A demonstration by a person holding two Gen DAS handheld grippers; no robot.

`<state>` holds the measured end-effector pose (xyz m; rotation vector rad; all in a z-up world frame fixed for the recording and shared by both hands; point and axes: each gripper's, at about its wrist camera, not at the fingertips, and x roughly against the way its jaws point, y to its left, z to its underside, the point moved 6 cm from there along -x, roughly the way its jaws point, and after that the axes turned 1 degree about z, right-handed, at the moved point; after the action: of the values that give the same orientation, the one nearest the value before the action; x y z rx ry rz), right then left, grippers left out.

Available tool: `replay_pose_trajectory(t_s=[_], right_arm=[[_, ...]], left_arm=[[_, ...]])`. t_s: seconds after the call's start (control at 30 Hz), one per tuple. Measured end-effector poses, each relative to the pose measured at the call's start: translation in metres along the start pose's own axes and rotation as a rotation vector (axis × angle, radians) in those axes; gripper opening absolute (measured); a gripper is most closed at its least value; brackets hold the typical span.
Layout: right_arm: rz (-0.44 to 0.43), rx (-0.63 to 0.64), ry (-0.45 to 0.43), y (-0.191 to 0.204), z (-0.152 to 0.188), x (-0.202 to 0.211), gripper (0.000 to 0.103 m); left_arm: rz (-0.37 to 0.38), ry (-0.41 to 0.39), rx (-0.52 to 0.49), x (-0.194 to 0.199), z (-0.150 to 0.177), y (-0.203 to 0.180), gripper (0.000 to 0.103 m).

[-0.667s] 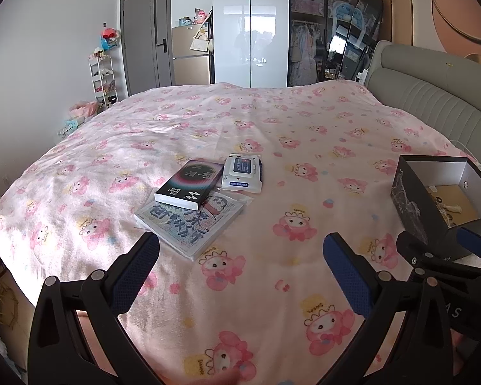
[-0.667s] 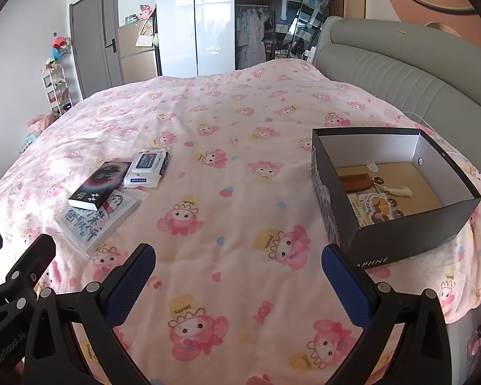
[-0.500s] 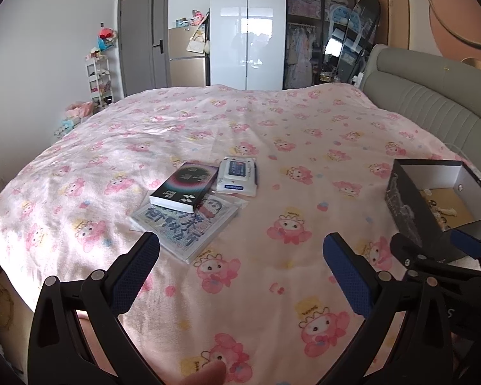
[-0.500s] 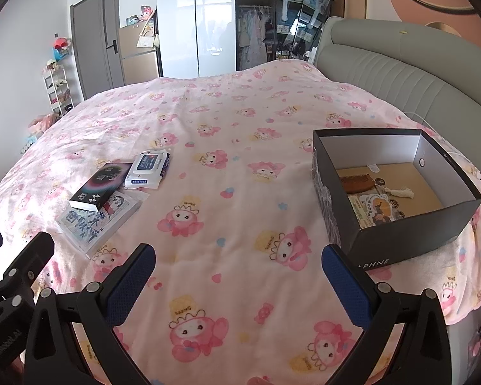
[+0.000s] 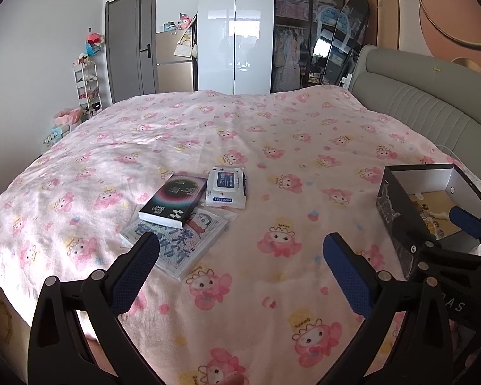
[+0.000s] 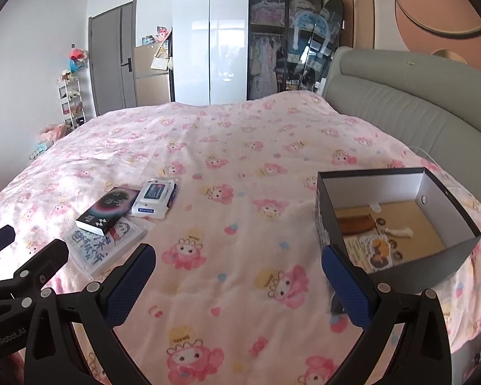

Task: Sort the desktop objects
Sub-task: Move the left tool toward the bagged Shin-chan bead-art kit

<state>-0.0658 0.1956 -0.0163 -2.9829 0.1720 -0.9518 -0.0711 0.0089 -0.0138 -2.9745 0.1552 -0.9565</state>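
1. A flat comic pack (image 5: 176, 245) lies on the pink bedspread (image 5: 272, 134) at the left, and a dark book (image 5: 173, 200) rests on top of it.
2. A wipes pack (image 5: 226, 186) lies just right of the book, touching the comic pack's far corner.
3. The left gripper (image 5: 240, 255) hovers above the bedspread near the comic pack, jaws wide apart and holding nothing.
4. The right gripper (image 6: 239, 264) hovers between the pile and the box, jaws wide apart and holding nothing.
5. A black box (image 6: 400, 266) sits open at the right, well apart from the pile, with a comb (image 6: 357, 224) and stickers (image 6: 373, 250) inside.
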Motion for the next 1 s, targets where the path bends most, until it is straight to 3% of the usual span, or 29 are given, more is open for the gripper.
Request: replay_pose_trajectory(t_s=[0.13, 0.27, 0.47, 0.63, 1.0], right_arm=[[-0.003, 0.042, -0.005, 0.007, -0.007, -0.010, 0.103], [-0.058, 0.088, 0.028, 0.019, -0.011, -0.024, 0.103], [-0.147, 0.122, 0.064, 0.040, -0.011, -0.040, 0.103], [-0.232, 0.145, 0.096, 0.071, -0.005, -0.056, 0.093], [-0.290, 0.221, 0.159, 0.140, 0.023, -0.103, 0.092]], left_arm=[[-0.020, -0.017, -0.008, -0.007, -0.011, 0.009, 0.103], [0.003, -0.015, 0.027, -0.016, -0.019, 0.024, 0.094], [-0.048, -0.004, 0.060, -0.026, -0.016, 0.051, 0.094], [-0.095, 0.014, 0.096, -0.035, -0.004, 0.081, 0.094], [-0.184, 0.110, 0.137, -0.073, 0.043, 0.135, 0.093]])
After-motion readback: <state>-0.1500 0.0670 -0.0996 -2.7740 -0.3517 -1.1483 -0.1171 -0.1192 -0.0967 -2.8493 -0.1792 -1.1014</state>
